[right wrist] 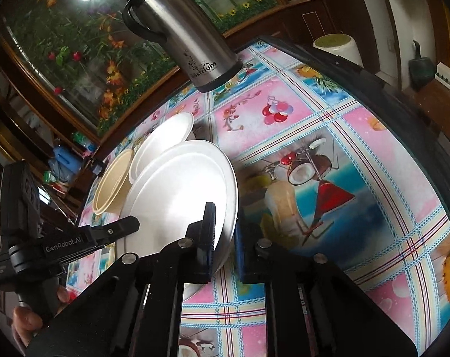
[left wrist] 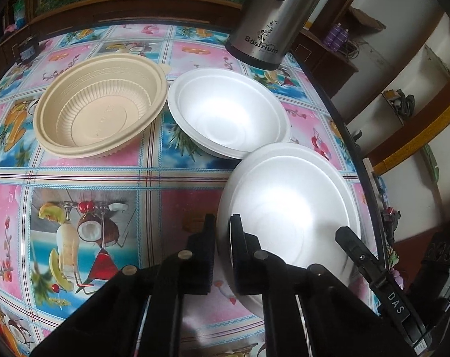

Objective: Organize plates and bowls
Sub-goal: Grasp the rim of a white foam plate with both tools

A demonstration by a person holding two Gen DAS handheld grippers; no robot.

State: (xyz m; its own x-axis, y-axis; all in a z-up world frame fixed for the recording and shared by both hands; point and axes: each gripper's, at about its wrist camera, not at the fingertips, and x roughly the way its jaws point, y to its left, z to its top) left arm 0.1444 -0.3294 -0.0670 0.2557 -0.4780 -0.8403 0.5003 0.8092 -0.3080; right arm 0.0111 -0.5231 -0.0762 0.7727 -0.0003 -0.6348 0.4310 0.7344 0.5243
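A white foam bowl [left wrist: 290, 208] [right wrist: 180, 190] sits nearest me on the fruit-print tablecloth. My left gripper [left wrist: 223, 232] is shut on its left rim. My right gripper [right wrist: 225, 229] is shut on its opposite rim. In the left wrist view one of the right gripper's fingers [left wrist: 352, 244] shows at the bowl's right side. The left gripper's fingertip [right wrist: 129, 224] shows in the right wrist view. The bowl's far edge overlaps a second white foam bowl [left wrist: 227, 113] [right wrist: 162, 142]. A ribbed beige plastic bowl [left wrist: 103, 107] [right wrist: 111, 184] stands left of that one.
A steel flask [left wrist: 269, 20] [right wrist: 183, 35] stands at the table's far side behind the bowls. The round table's dark edge [left wrist: 355, 148] [right wrist: 403, 83] runs close on the right. A person's hand [right wrist: 25, 321] holds the left gripper's handle.
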